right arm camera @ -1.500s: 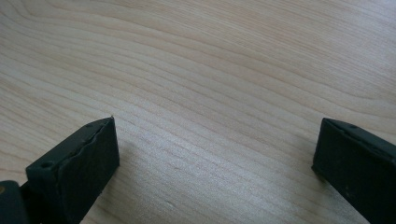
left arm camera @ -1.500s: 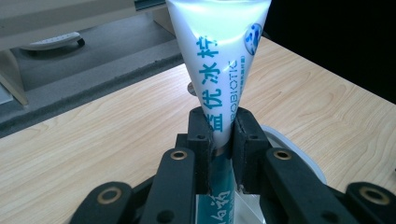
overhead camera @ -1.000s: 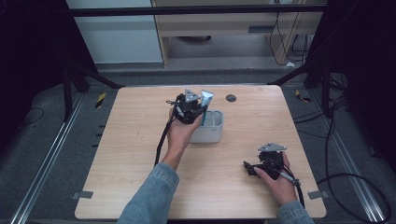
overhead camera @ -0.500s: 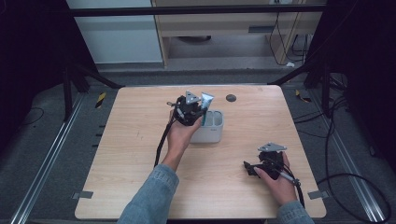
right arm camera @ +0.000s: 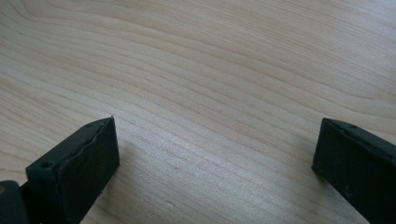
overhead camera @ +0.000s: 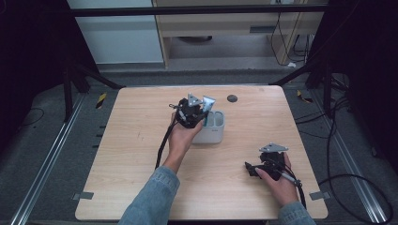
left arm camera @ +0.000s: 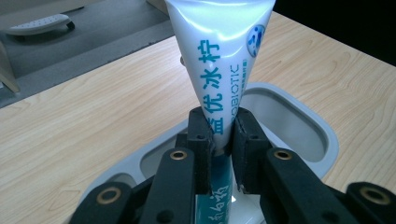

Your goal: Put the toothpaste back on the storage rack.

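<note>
Pale wooden worktop [overhead camera: 141,154], nothing stirring since a second ago. Left tongs [left arm camera: 223,140] stay clamped on the toothpaste tube [left arm camera: 219,60], upright over the grey holder [overhead camera: 213,133], so the drop-in seems pending. Right tongs [right arm camera: 215,158] rest wide open, empty, near the front edge.

Light wood-grain desk [overhead camera: 141,159], rounded corners. White 2-compartment holder [overhead camera: 213,133] stands near centre, toward far side. Small dark round disc [overhead camera: 232,98] near far edge, apart from holder. Right gripper [overhead camera: 256,169] rests on desk near front right.
</note>
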### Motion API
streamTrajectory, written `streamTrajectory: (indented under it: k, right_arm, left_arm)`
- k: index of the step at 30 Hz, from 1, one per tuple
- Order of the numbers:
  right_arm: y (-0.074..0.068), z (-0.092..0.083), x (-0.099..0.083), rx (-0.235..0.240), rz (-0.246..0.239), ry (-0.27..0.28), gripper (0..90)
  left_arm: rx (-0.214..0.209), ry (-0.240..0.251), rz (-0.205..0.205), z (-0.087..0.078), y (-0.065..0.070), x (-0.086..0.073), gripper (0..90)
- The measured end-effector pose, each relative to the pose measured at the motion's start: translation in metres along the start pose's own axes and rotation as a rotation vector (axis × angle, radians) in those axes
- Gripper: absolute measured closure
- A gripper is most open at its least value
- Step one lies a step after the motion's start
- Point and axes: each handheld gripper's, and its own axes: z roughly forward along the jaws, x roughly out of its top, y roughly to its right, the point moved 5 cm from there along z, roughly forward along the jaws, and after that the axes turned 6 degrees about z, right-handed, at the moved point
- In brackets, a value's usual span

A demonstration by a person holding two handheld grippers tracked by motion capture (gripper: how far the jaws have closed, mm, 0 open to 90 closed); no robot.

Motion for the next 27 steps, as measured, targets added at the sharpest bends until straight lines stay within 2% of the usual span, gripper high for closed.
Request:
streamTrajectory:
  k: [21, 27]
  right_arm:
    - [0.0, 0.0, 0.0, 0.0, 0.0, 0.0, 0.6]
    - [0.0001, 0.0, 0.0, 0.0, -0.001, 0.0, 0.6]
  left_arm:
    - [-0.011, -0.017, 0.003, 0.0064, 0.0033, 0.0033, 77.7]
    - [-0.012, -0.026, 0.023, 0.0083, 0.006, 0.0044, 77.5]
